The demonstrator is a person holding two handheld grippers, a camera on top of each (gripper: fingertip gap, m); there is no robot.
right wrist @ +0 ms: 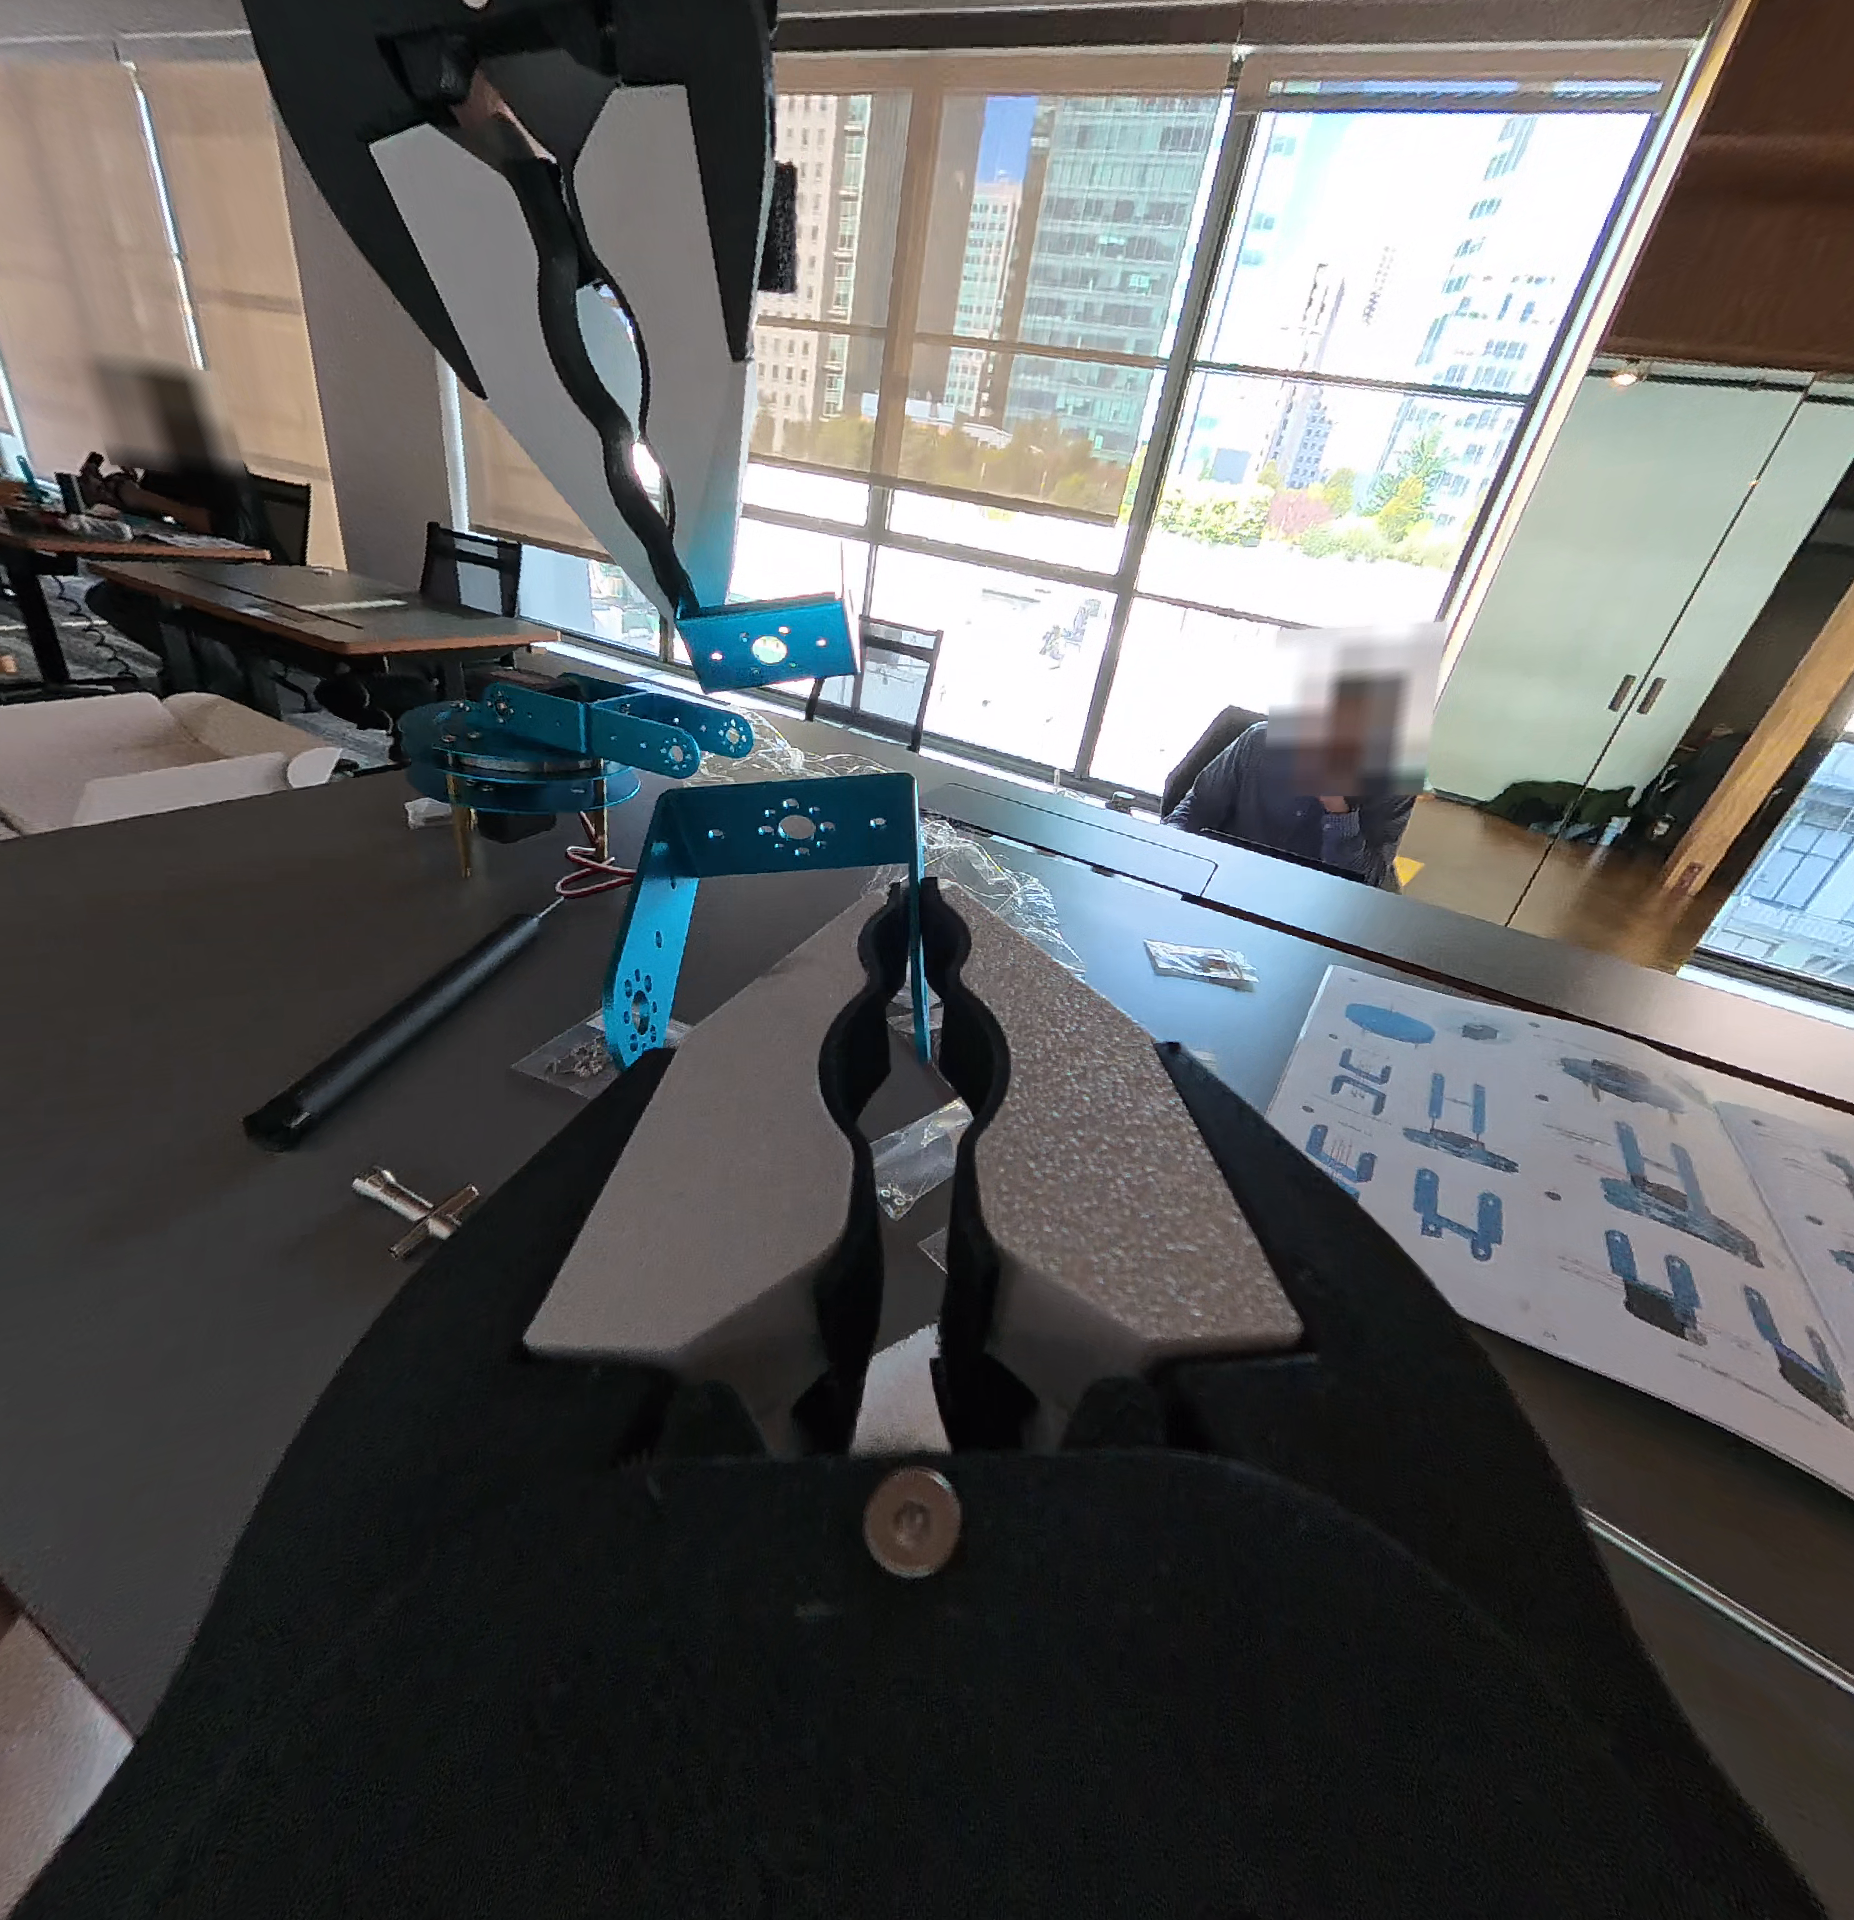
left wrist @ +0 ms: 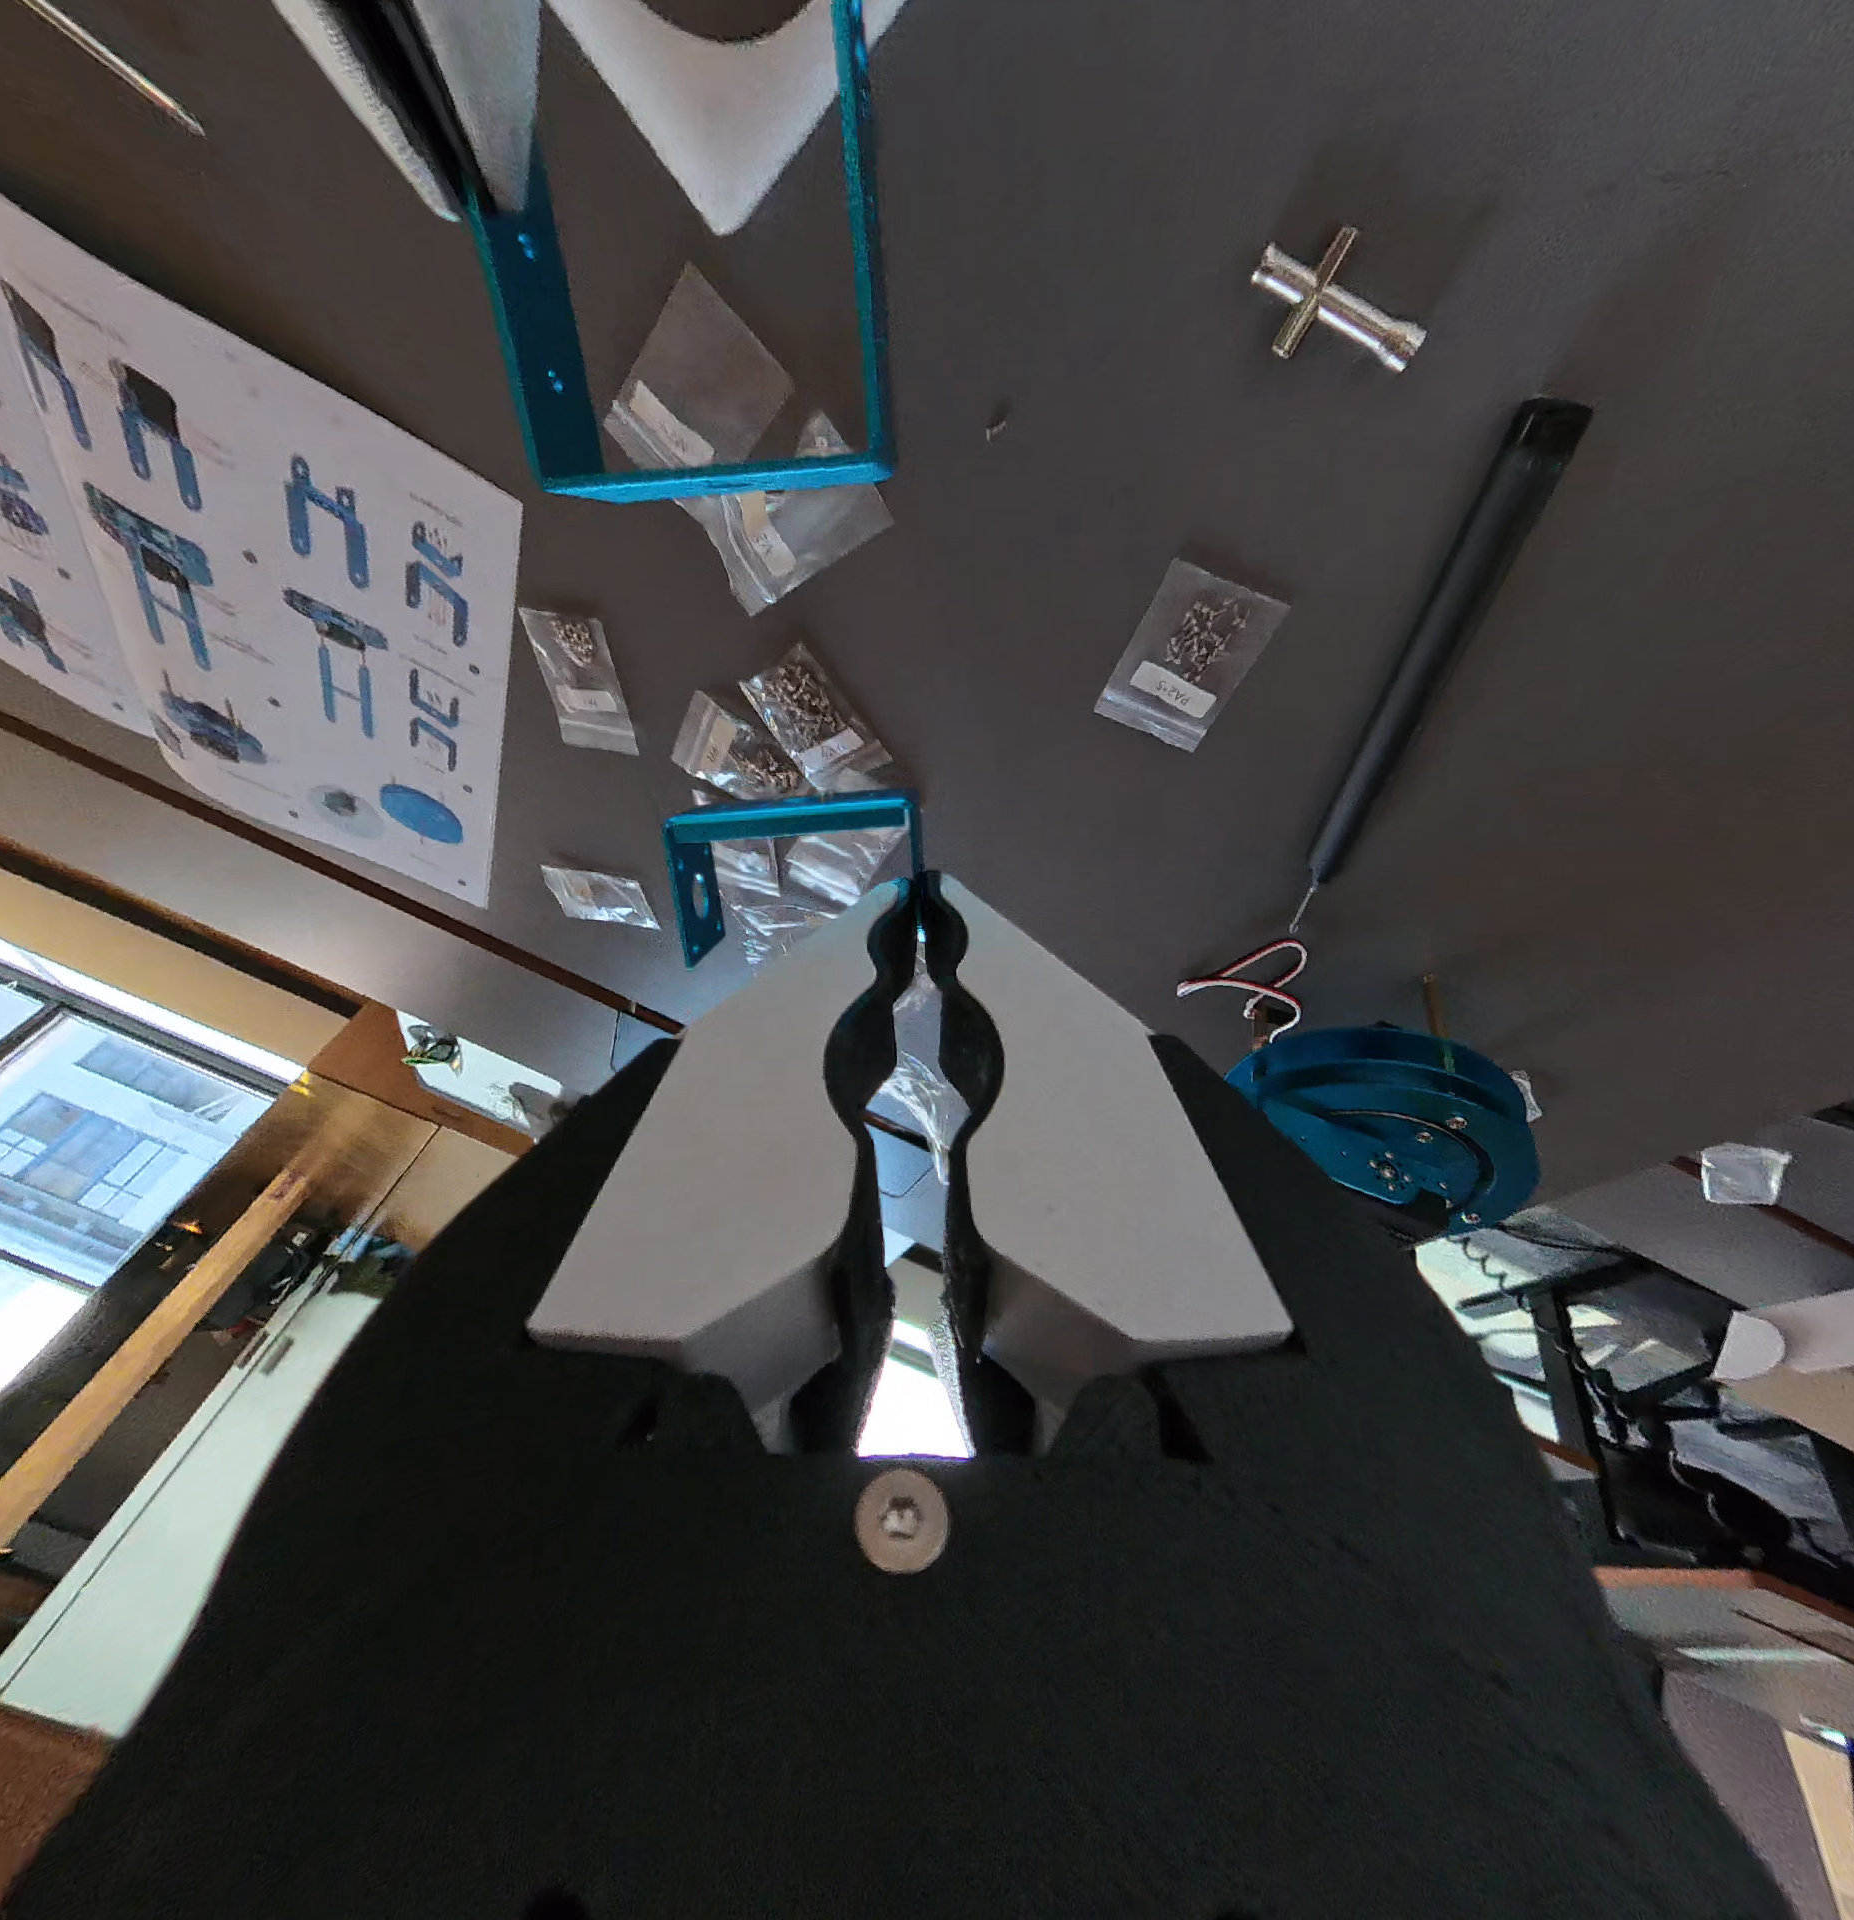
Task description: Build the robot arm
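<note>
My left gripper (left wrist: pixel 918 888) is shut on one flange of a small blue angle bracket (left wrist: pixel 788 831) and holds it in the air above the dark table (left wrist: pixel 1681 520). In the right wrist view the left gripper (right wrist: pixel 684 603) comes down from the top with that small bracket (right wrist: pixel 767 649). My right gripper (right wrist: pixel 915 888) is shut on one leg of a large blue U-shaped bracket (right wrist: pixel 788 831), held just below the small one. The two brackets are close but apart. The U bracket (left wrist: pixel 694 480) and the right gripper (left wrist: pixel 492 192) also show in the left wrist view.
On the table lie a blue round base assembly with red and white wires (right wrist: pixel 507 758), a black screwdriver (right wrist: pixel 393 1029), a silver cross wrench (right wrist: pixel 414 1210), several small bags of screws (left wrist: pixel 1193 655) and an open instruction booklet (right wrist: pixel 1577 1174). A person (right wrist: pixel 1287 821) sits beyond the far edge. About 12 cm separates my left fingertips from my right.
</note>
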